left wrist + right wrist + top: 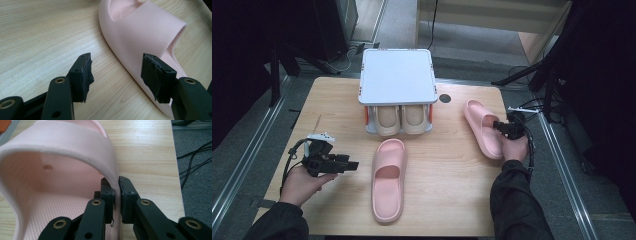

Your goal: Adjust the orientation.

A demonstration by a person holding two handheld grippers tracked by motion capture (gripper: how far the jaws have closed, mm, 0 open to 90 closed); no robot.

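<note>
On the wooden bench, near its right edge, the right hand-held gripper pinches the pink slipper strap wall, soft, light foam; the left hand-held gripper stands spread.

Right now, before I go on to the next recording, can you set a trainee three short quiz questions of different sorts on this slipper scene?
1. True or false: the right gripper has its jaws shut on the strap edge of the pink slipper at the table's right.
2. Which fits the left gripper? A: shut on a slipper. B: open, its jaws either side of the edge of the pink slipper at mid-table, not pressing it. C: shut on the rack.
3. What sits under the white-topped rack?

Key
1. True.
2. B.
3. A pair of beige slippers, side by side.
</note>
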